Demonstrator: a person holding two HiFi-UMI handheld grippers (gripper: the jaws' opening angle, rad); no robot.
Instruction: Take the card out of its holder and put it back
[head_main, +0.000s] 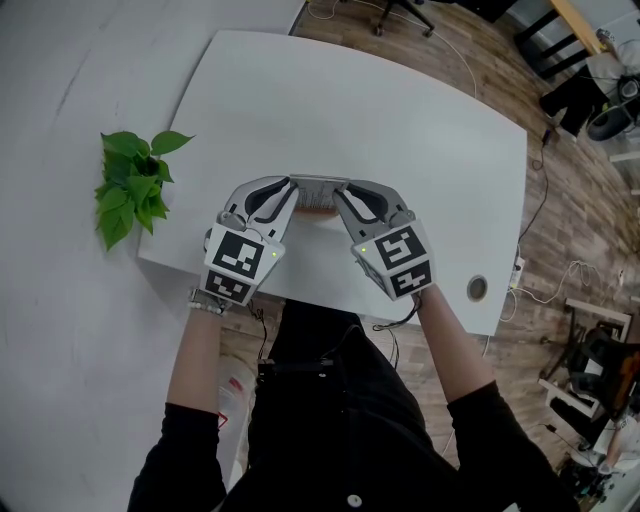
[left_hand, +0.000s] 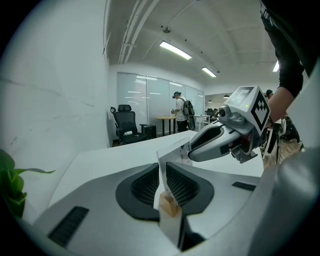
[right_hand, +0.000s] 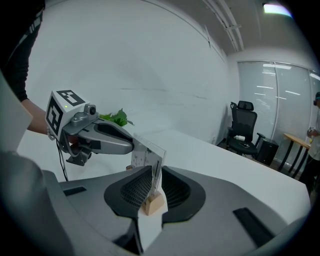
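Observation:
A clear upright card (head_main: 320, 184) stands in a small wooden holder (head_main: 317, 210) near the front of the white table (head_main: 400, 120). My left gripper (head_main: 293, 186) is closed on the card's left end and my right gripper (head_main: 345, 188) on its right end. In the left gripper view the card (left_hand: 172, 155) runs edge-on between the ribbed pads of the left gripper (left_hand: 164, 172), above the wooden holder (left_hand: 169, 204); the right gripper (left_hand: 225, 137) clamps the far end. The right gripper view mirrors this: card (right_hand: 147, 157), holder (right_hand: 154, 204), right gripper (right_hand: 152, 180), left gripper (right_hand: 100, 137).
A leafy green plant (head_main: 130, 185) sits at the table's left edge. A round cable hole (head_main: 477, 288) lies near the front right corner. An office chair (left_hand: 125, 125) and a standing person (left_hand: 180, 107) are far behind the table. Cables run over the wooden floor (head_main: 560, 200).

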